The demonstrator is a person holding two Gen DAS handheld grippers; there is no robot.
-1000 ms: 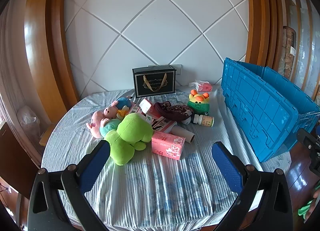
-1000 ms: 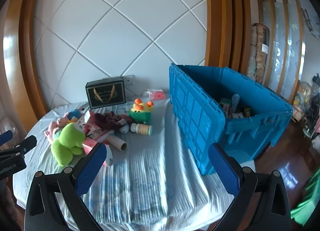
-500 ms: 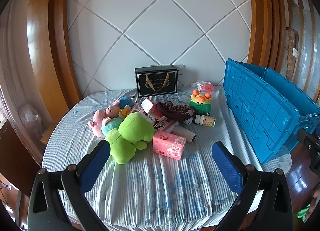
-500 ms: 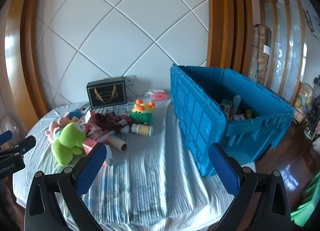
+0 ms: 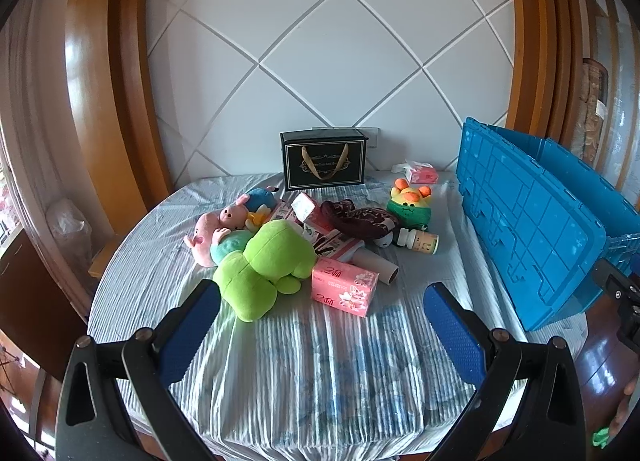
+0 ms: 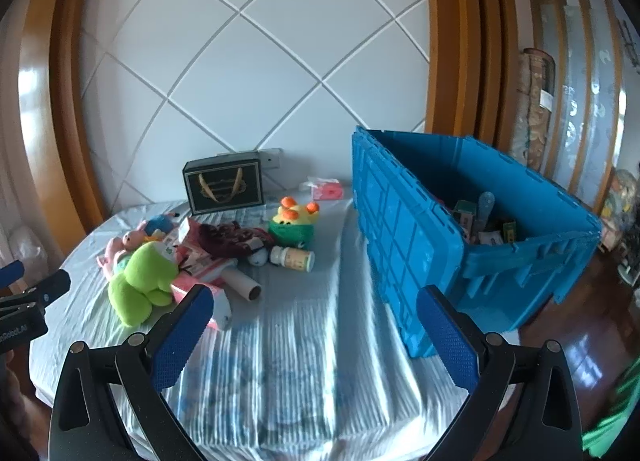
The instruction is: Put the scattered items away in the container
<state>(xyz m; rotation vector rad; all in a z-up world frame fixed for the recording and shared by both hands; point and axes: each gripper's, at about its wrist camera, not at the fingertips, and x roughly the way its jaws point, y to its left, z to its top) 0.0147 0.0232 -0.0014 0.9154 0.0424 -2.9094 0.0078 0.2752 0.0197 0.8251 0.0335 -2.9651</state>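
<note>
**Both grippers wide apart over table, pile untouched beside crate**

Round table w/ striped pale-blue cloth fills most of both views. Blue plastic crate sits at table's right edge, lid flaps folded out; a few small boxes & a pale stick-like item lie inside, seen from right wrist cam. In left wrist cam only its ribbed side wall shows.

Left gripper hovers over near part of cloth, jaws spread wide, nothing btwn the blue pads. Right gripper likewise spread wide & empty, aimed at gap btwn pile and crate.

Scattered items sit clustered left of centre, well apart from crate wall. Black gift bag w/ gold handle stands upright at back against wall. Green plush is biggest toy, nearest left gripper, lying on its side. Pink pig plush lies touching it at left, w/ a blue plush behind. Pink tissue pack lies just right of green plush. Dark maroon cloth item lies mid-pile. Small green/orange plush sits upright near crate side. Cardboard tube lies behind tissue pack. Small bottle lies on its side by the small plush. Another small pink pack at back right.
</note>
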